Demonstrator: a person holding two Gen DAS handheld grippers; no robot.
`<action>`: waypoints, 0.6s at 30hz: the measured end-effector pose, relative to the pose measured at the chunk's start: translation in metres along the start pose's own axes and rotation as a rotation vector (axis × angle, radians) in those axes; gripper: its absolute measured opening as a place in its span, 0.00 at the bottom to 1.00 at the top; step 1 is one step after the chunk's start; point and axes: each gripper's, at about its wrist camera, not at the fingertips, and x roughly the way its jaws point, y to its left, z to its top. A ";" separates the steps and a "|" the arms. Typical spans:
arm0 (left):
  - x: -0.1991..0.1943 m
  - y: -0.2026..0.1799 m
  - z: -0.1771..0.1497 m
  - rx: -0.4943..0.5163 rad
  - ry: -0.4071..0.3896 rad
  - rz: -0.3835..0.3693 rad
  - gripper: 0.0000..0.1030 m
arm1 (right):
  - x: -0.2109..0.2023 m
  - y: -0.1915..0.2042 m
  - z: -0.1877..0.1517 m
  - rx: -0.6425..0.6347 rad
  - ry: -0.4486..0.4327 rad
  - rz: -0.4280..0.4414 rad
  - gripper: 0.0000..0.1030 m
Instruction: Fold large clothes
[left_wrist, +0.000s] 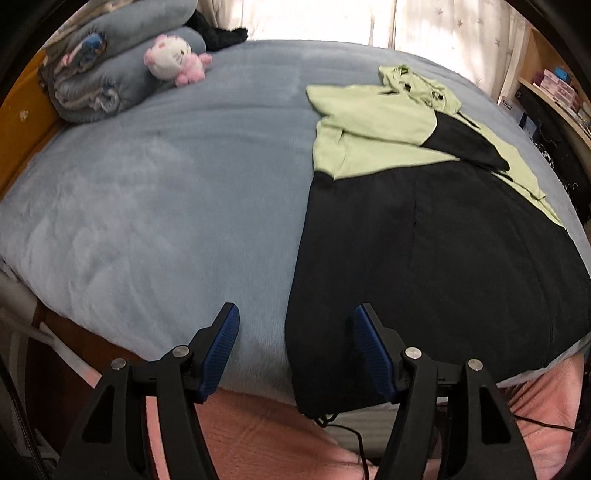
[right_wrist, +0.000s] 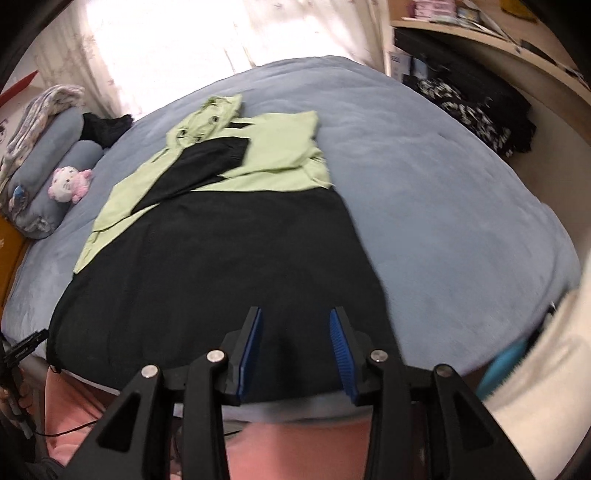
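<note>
on blue bed (left_wrist: 147, 206), hoodie (left_wrist: 424, 229), bright curtains (left_wrist: 314, 18)

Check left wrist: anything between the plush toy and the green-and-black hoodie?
Nothing: in the left wrist view only bare blue blanket lies between the plush toy and the hoodie.

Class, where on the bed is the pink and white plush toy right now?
The plush toy lies at the bed's far left in both wrist views, against the rolled grey bedding, well apart from the green and black garment.
</note>
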 end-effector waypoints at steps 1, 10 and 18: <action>0.002 0.001 -0.001 -0.003 0.007 -0.008 0.62 | 0.001 -0.007 -0.001 0.015 0.003 -0.006 0.37; 0.024 0.011 0.001 -0.035 0.041 -0.099 0.66 | 0.018 -0.050 0.002 0.135 0.024 0.003 0.37; 0.036 0.011 0.002 -0.050 0.046 -0.150 0.79 | 0.043 -0.068 0.004 0.197 0.076 0.050 0.37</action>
